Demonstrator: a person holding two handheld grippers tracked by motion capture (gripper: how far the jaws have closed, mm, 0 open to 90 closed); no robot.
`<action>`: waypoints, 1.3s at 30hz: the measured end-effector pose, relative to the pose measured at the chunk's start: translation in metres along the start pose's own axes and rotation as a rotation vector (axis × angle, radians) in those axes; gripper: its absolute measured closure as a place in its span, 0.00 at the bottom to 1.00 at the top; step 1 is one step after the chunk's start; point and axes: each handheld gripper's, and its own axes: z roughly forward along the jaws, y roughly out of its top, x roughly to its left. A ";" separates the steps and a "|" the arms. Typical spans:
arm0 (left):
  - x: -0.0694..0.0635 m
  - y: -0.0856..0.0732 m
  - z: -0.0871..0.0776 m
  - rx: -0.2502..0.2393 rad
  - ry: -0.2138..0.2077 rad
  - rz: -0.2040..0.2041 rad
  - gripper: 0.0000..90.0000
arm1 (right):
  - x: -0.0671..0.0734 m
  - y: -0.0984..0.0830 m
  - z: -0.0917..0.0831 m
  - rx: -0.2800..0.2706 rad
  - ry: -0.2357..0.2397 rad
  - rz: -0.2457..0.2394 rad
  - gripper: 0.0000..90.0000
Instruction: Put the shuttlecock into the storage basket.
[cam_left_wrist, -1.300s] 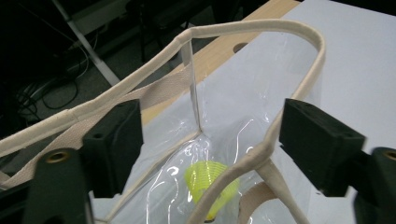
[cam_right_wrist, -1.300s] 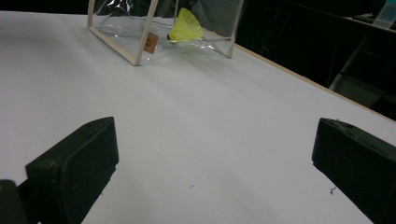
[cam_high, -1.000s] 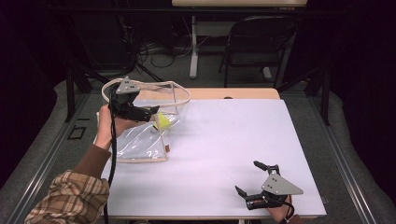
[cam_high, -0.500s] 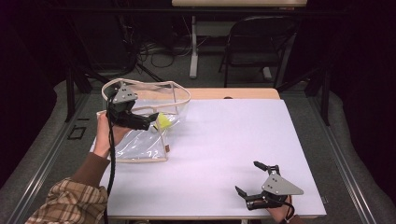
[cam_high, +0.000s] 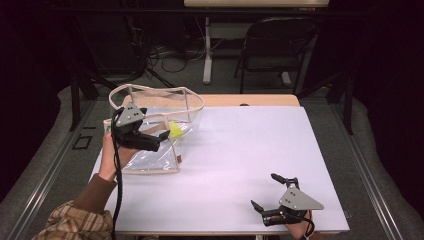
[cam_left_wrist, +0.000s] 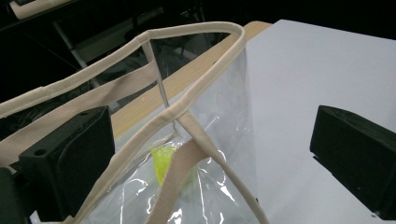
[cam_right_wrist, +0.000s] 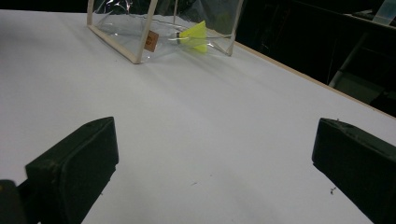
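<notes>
Where the white worktop (cam_high: 240, 165) fills the middle of the high view, one surface is counted, with a wooden edge showing along its far side. One clear bag (cam_high: 150, 135) with cream trim is seen at the worktop's far left corner, its rim standing open and its base flat on the surface. One chair (cam_high: 280, 50) is made out on the floor well beyond the worktop, and a tangle of cables lies near it.

Two hand-held grippers are counted. The left hand-held gripper (cam_high: 162, 140) is held over the bag, its jaws spread wide; they have just been opening, and in the left gripper view the bag's rim and one cream strap (cam_left_wrist: 182, 172) are seen between them, with neither pad pressing on the bag. The right hand-held gripper (cam_high: 267, 192) is rested at the near right edge of the worktop, well apart from the bag, its jaws likewise released and nothing seen between them but bare surface.

One small yellow item (cam_high: 176, 130) is seen inside the bag, at its right end, just beyond the left jaws; what it is cannot be told. The bag's clear wall and the strap stand between that item and the left hand-held gripper. One small brown tag (cam_right_wrist: 151, 40) is fixed to the bag's near corner.
</notes>
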 end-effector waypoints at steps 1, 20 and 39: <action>-0.002 -0.001 -0.001 -0.006 -0.003 -0.001 0.00 | 0.000 0.000 0.000 -0.001 -0.001 0.000 0.00; -0.021 -0.034 -0.024 -0.038 0.009 -0.002 0.00 | 0.000 0.000 0.000 0.001 0.000 -0.003 0.00; -0.026 -0.071 -0.043 -0.047 0.012 -0.029 0.00 | 0.001 0.000 0.000 0.002 -0.004 -0.005 0.00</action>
